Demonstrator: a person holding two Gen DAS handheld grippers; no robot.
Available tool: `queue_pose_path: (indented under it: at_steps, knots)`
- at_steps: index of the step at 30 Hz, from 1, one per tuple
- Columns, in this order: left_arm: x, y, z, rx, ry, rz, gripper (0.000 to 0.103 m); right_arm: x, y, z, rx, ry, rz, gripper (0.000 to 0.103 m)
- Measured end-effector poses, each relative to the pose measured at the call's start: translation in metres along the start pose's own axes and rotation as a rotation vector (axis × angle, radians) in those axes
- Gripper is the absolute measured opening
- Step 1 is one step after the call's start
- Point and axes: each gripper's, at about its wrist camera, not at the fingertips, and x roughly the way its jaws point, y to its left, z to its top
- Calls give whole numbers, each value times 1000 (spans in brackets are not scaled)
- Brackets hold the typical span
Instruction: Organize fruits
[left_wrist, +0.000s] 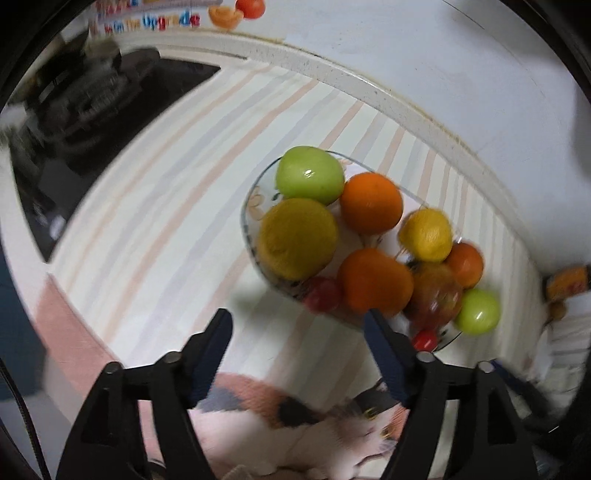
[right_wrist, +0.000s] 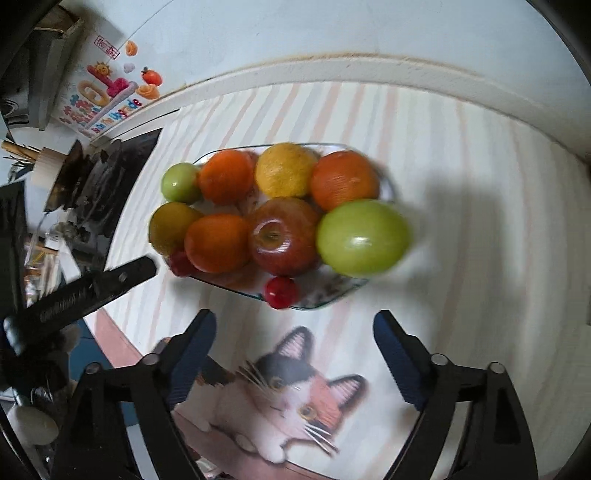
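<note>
Fruits (right_wrist: 273, 236) piled on glass plate (right_wrist: 332, 295) on bench (right_wrist: 480, 221). Left gripper (left_wrist: 297, 325) and right gripper (right_wrist: 295, 325) both open, empty, above near edge. Probably final step; next, withdraw without nudging pile.

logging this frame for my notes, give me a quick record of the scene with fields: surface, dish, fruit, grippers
surface: striped tablecloth with a cat picture
dish: glass plate, piled with fruit
fruit: big green apple, small green apple, red apple, three oranges, two yellow fruits, small red fruit at the near rim
left gripper: open, empty
right gripper: open, empty, short of the plate
</note>
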Motion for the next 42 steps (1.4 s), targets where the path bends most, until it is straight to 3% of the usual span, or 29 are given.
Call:
queue_pose_path:
  at_steps: [3,7,12,22,31,42]
  knots:
    - [-14,-7,-13,57,-34,56,97,-17,-3,-6,-19,-32,-63,94]
    - [-37,-17,-29,121,-99,112,98,-39,-2,-13,-46,-85,-121,97]
    - [-62,-23,-42,126,-141,103,98,-70,-3,-25,-73,-140,-159,99]
    - [-136,-43,-86,64,-258,104,98,-148,-10,-49,-144,-231,-122,99]
    - [-215,-58,-150,-10,-367,104,98,-243,-6,-102,-272,-346,-83,99]
    - [-283,-72,-212,20,-427,86,98,-336,0,-171,-324,-441,-70,99]
